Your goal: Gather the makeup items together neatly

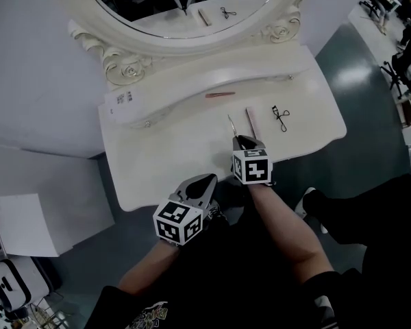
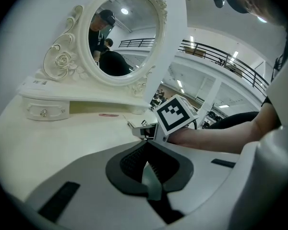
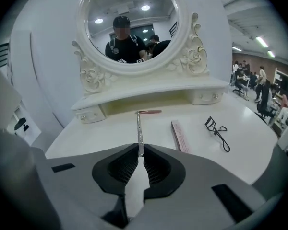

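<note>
Right gripper [image 3: 141, 151] clamped on a thin silver stick [image 3: 139, 127], stick poking out over the white vanity top [image 3: 96, 135], pink tube [image 3: 179, 134] and eyelash curler [image 3: 217, 131] just beside, left gripper [image 2: 146, 146] pinched together, empty

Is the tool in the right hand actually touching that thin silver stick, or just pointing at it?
Touching. The right gripper view shows the right gripper with its fingers closed on the near end of the thin silver stick.

Left gripper [image 1: 209, 179] jaws together, right gripper [image 1: 241, 140] angled down, pinching thin silver stick [image 1: 231, 125]
</note>
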### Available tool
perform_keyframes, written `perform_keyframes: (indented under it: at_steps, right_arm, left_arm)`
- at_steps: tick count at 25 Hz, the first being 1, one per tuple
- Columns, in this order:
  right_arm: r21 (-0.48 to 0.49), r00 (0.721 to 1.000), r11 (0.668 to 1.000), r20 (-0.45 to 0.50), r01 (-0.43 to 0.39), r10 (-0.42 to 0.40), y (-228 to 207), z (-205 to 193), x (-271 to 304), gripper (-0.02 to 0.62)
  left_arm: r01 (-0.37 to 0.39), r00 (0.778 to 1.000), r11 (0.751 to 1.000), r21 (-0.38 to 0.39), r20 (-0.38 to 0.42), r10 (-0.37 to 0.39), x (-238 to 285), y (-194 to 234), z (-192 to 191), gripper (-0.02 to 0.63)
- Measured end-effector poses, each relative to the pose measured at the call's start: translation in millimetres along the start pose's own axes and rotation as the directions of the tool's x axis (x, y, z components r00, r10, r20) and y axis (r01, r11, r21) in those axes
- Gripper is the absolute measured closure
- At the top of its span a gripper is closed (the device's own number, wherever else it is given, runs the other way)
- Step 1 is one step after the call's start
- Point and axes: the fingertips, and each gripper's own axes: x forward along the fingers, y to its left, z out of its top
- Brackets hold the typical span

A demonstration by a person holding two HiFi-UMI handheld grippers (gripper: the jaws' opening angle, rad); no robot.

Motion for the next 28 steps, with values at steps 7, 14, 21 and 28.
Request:
perform_keyframes:
  at_steps: [7, 14, 21, 28]
  right_arm:
    - [-0.047, 0.991, 0.995, -0.097, 0.09, -0.094, -6, -17, 30, 0.541]
    - [-0.014, 0.983, 0.993, -0.14, 0.121, -0.121, -6, -26, 40, 0.541]
    - [0.002, 0.979, 0.991, -0.155, 0.135, -0.133, -11, -27, 46, 0.541]
    - [0.006, 0.976, 0.99, -0.163, 0.144, -0.141, -13, -24, 52, 0.541]
  left_arm:
    - [-0.025, 1.0, 0.999, -0.026, 0.0, 0.025, -14, 14, -9, 0.598]
    - [-0.037, 0.999, 0.998, -0.047, 0.002, 0.038, -19, 24, -12, 0.598]
    - [-0.03, 1.0, 0.999, -0.045, 0.001, 0.03, -19, 24, -12, 0.598]
    - [-0.033, 0.999, 0.998, -0.044, -0.006, 0.033, -21, 24, -16, 0.598]
